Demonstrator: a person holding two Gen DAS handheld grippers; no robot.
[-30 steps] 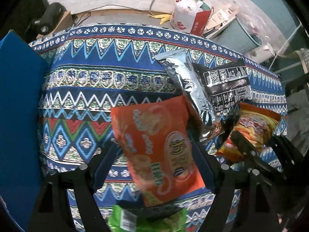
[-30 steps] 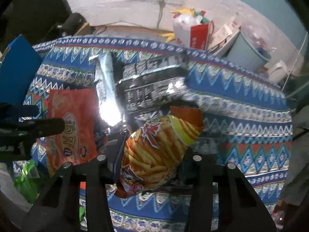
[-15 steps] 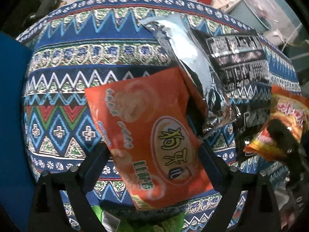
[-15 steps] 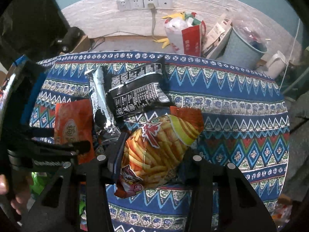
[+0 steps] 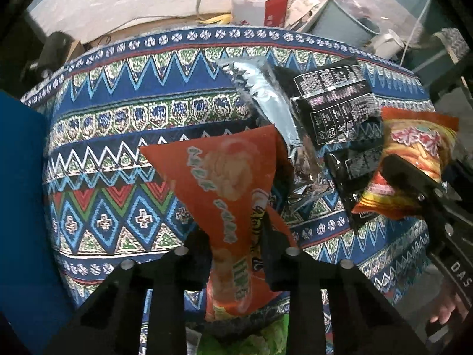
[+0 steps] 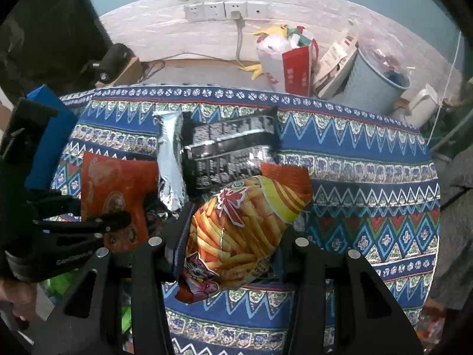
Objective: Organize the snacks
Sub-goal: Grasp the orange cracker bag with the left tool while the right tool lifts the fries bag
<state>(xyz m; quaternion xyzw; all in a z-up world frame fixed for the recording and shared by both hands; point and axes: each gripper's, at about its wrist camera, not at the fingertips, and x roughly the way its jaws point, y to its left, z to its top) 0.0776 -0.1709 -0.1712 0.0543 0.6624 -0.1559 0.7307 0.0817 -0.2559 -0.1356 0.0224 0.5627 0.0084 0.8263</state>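
My left gripper is shut on an orange snack bag, crumpling its lower part and holding it above the patterned tablecloth. The bag also shows in the right wrist view. My right gripper is shut on a fries snack bag, which shows at the right of the left wrist view. A silver bag and a black bag lie together on the cloth behind both held bags.
A blue box stands at the left edge of the table. A green packet lies below the left gripper. Beyond the table's far edge are a red and white bag, a grey bin and wall sockets.
The left gripper closed on the orange bag, squeezing it narrow, and lifted it back from the cloth. The right gripper kept hold of the fries bag and rose slightly.
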